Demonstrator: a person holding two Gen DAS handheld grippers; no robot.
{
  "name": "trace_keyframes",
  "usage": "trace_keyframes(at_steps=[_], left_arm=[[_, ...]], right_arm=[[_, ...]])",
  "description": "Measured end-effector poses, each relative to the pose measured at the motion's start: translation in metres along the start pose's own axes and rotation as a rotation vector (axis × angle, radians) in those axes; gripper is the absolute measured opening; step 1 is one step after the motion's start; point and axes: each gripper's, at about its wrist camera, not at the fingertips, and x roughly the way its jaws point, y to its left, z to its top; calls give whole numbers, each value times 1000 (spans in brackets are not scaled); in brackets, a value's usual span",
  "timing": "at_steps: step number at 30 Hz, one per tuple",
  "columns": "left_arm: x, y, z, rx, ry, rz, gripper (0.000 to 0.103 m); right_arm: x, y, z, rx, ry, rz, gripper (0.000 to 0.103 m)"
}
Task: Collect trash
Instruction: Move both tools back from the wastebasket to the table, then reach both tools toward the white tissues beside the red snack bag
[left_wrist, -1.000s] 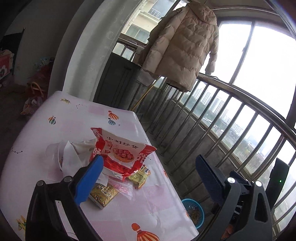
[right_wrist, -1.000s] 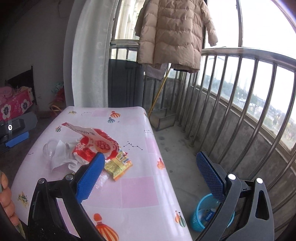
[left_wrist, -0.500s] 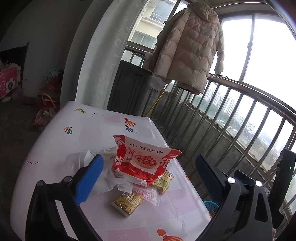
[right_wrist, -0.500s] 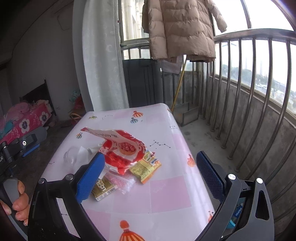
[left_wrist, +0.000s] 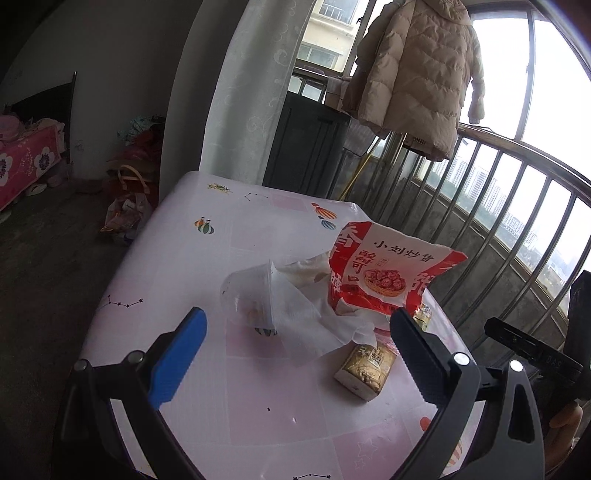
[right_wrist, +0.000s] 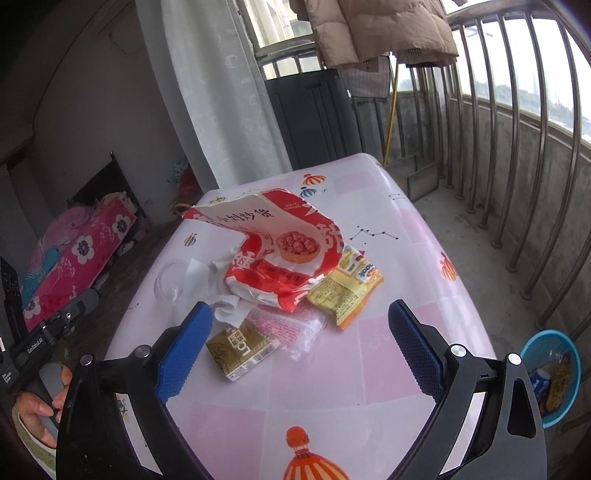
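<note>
- A red snack bag (right_wrist: 284, 254) lies mid-table, over a white tissue (left_wrist: 295, 314); a clear plastic cup (left_wrist: 247, 291) rests toward the left edge.
- A gold packet (right_wrist: 240, 347) and a yellow packet (right_wrist: 343, 291) lie nearer the front edge.
- The right gripper (right_wrist: 299, 347) hangs above the table (right_wrist: 424, 258), its jaws closing on nothing.
- The left gripper (left_wrist: 295, 354) is spread wide, empty.
- A blue basket (right_wrist: 554, 373) stands on the floor.

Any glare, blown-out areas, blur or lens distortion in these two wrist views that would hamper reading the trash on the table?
Left wrist view: window blown out white, railing bowed by the fisheye, corners vignetted; red snack bag print sharp. Right wrist view: sky past the bars overexposed, room at left dim, yellow packet and gold packet crisp, no motion blur.
</note>
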Motion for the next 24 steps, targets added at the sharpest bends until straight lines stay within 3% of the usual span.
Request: trace_keyframes(at_steps=[7,12,16,24], left_arm=[[32,11,9,-13,50,14,97],[54,10,16,8,77,39,92],[69,7,18,22,118,88,82],[73,-4,7,47,111,122,66]], right_arm=[[30,3,2,22,77,92,77],[29,-10,12,44,57,96,70],[28,-22,21,56,38,90,65],[51,-14,13,39,105,187,53]])
